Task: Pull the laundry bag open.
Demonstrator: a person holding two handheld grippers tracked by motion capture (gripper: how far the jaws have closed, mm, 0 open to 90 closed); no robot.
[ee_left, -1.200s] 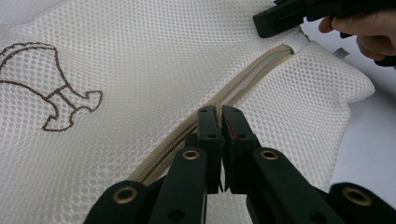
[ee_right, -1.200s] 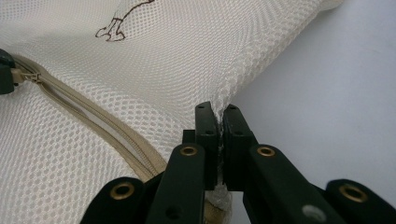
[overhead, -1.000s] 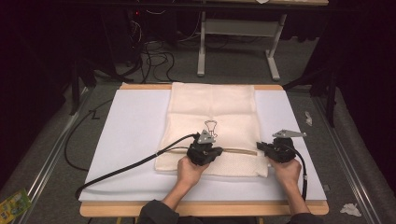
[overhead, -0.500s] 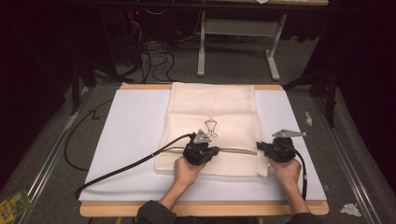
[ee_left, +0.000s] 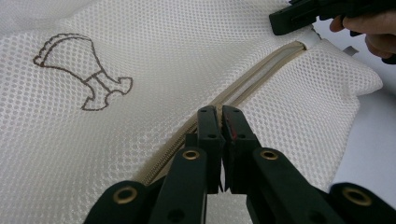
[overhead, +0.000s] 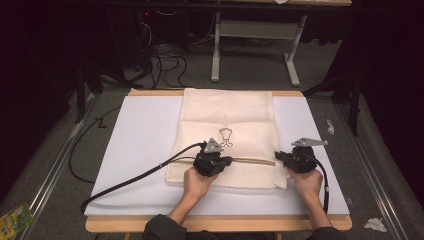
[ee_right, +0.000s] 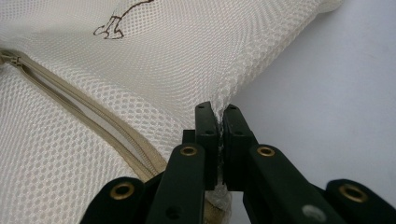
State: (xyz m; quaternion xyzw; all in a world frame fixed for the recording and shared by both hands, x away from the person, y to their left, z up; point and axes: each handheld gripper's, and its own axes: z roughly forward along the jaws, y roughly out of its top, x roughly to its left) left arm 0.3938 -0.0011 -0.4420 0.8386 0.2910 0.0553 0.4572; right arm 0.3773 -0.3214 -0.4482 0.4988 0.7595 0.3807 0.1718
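Note:
A cream mesh bag (overhead: 227, 115) lies flat on a white sheet (overhead: 145, 145), with a small brown outline drawing (ee_left: 84, 74) on it. A beige zipper (overhead: 252, 161) runs across its near part. My left gripper (overhead: 228, 160) sits at the zipper's left end, jaws shut on the zipper line (ee_left: 219, 114); whether the pull is pinched is hidden. My right gripper (overhead: 278, 156) is at the bag's right edge, shut on a pinch of mesh (ee_right: 223, 95) that tents up between the jaws. The right gripper's tip (ee_left: 299, 18) also shows at the far end of the zipper (ee_left: 261, 70).
The white sheet covers a wooden table (overhead: 220, 224). A black cable (overhead: 135, 177) trails left from the left gripper across the sheet. Beyond the table stand white table legs (overhead: 216, 50) and loose cables (overhead: 165, 60) on the floor.
My left gripper has slid slightly to the left along the zipper, uncovering more of the brown drawing. The right gripper has stayed in place.

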